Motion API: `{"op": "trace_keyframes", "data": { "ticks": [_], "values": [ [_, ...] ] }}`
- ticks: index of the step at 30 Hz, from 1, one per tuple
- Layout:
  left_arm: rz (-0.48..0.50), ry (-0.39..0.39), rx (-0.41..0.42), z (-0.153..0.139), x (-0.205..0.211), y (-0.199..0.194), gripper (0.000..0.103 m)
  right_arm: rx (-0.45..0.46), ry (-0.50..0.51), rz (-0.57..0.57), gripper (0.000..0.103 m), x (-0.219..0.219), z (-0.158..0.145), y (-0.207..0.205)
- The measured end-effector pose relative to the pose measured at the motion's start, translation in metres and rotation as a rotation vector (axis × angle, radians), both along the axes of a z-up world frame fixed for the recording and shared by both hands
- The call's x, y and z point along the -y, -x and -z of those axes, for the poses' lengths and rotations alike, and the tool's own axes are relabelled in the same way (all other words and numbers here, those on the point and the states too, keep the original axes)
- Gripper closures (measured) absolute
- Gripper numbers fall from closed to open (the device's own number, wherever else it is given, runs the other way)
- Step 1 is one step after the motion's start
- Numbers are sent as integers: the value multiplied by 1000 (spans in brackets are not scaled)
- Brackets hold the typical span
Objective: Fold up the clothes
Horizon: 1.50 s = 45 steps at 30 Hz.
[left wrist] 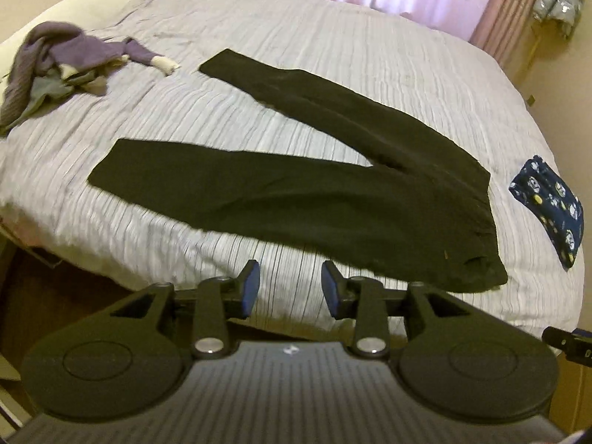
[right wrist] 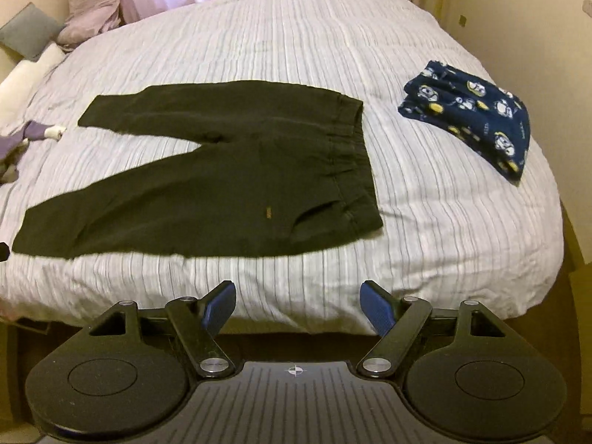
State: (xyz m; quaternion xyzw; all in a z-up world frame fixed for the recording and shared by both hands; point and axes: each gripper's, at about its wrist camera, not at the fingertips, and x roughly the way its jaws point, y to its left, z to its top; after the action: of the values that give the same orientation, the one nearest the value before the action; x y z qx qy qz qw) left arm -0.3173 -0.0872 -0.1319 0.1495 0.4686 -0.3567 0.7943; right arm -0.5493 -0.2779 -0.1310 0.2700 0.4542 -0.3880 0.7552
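Black pants (right wrist: 207, 170) are lying flat on the bed (right wrist: 425, 222), legs splayed in a V, waistband pointing to 3 o'clock in the right wrist view, cuffs out toward 9. Nothing folded on them yet, imo.

Risks from here:
- Legs are sitting apart, so bringing one over the other is likely dragging the crotch off-line and the fold is coming out skewed.
- Near leg's hem is running close to the bed edge at 6 o'clock; a pull toward the person could be sliding fabric off the mattress.
- Striped cover is puckered, so a low pinch may be catching the cover along w/ the pants.
- Fabric is dark and both views are blurred, so seams and edges are hard to read and a pinch could be grabbing one layer only.
- Folded blue print garment (right wrist: 470, 118) is sitting at 2 o'clock, near the waistband but not touching; a wide swing could be knocking it. Purple pile (left wrist: 55, 70) at 10 o'clock in the left wrist view is well clear.

Left tool (left wrist: 290, 288): jaws standing partly apart, holding nothing, hovering off the bed's near edge.
Right tool (right wrist: 298, 305): jaws spread wide, also holding nothing, touching nothing.
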Motion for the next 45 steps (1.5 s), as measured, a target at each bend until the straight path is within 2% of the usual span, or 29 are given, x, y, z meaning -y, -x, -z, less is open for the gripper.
{"op": "trace_keyframes", "data": {
  "ticks": [7,14,26,45],
  "values": [
    [-61,1,53,-17,-35,26,69,8,21,-57,26,-23,-11,14],
    [-81,-4,87,-27,-54,46,68,25,24,-93,26,-38,-15,22],
    [-36,-6,133,-36,-48,65,66,41,17,-73,26,-41,-17,35],
    [-15,-21,132,-33,-44,64,64,51,4,-67,26,-37,-15,31]
  ]
}}
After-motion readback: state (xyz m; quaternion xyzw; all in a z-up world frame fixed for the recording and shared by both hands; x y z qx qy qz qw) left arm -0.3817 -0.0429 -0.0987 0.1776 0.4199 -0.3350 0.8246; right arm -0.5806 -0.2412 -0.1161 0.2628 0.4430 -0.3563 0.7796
